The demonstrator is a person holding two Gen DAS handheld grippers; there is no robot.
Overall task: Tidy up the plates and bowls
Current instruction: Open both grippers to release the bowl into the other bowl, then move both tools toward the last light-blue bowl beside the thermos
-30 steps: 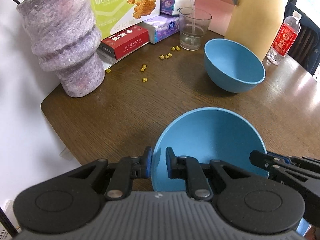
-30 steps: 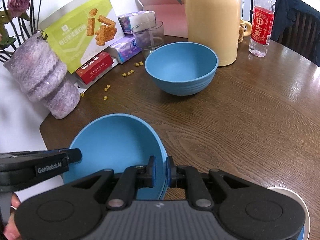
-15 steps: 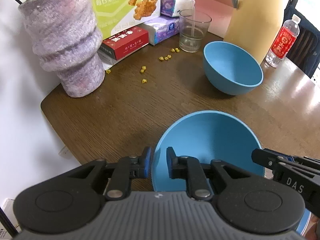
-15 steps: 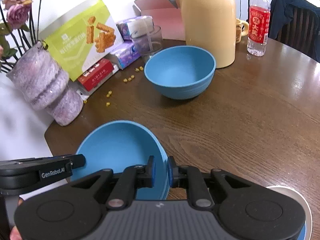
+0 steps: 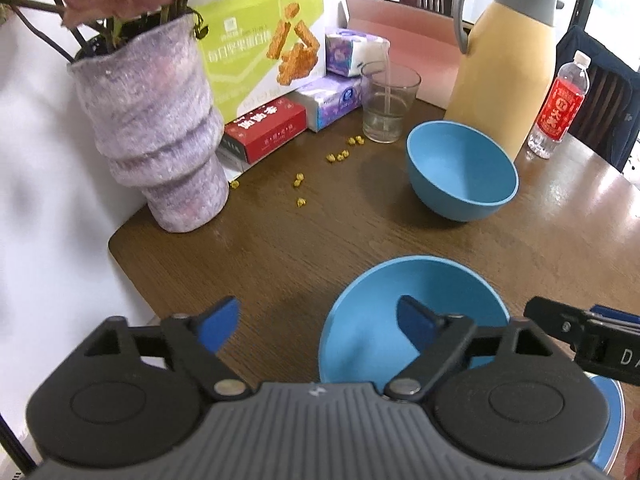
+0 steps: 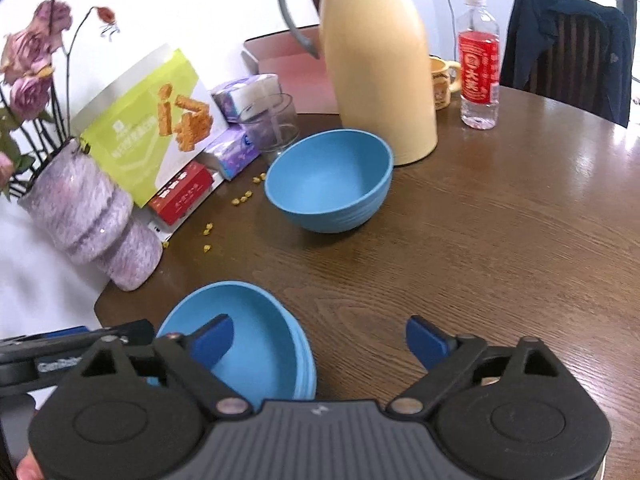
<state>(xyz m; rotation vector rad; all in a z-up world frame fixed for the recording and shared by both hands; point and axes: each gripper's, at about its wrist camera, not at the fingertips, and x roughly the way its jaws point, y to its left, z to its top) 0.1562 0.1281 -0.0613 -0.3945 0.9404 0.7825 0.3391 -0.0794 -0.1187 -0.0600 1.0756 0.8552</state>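
Left wrist view: the left gripper (image 5: pixel 318 322) stood with jaws wide apart, having just been opening; the rim of the near bowl (image 5: pixel 416 316) lay between the blue pads, neither pad pressing on it. That bowl sat upright on the table (image 5: pixel 280 256), at the near edge. The tip of the right gripper (image 5: pixel 580 332) showed at the right, just beside the bowl's right rim. A far bowl (image 5: pixel 460 168) stood upright further back, well apart from the near one, just in front of a yellow jug (image 5: pixel 504 76). A glass (image 5: pixel 388 100) stood left of the far bowl; yellow crumbs (image 5: pixel 336 156) lay scattered between glass and vase (image 5: pixel 156 132). A red-labelled bottle (image 5: pixel 560 108) stood right of the jug. A blue plate edge (image 5: pixel 612 420) showed low at right, mostly hidden. Right wrist view: the right gripper (image 6: pixel 320 340) was likewise spread wide, jaws having just been opening, the near bowl's (image 6: pixel 256 336) right rim between the pads, untouched; its left pad hung over the bowl's inside, its right pad over bare table (image 6: pixel 480 240). The left gripper (image 6: pixel 76 344) entered from the left at the bowl's far-left rim. The far bowl (image 6: pixel 328 180) sat mid-table, near the jug (image 6: pixel 376 64), with the bottle (image 6: pixel 478 64) and a mug (image 6: pixel 442 80) behind and the vase (image 6: pixel 88 216) at far left.
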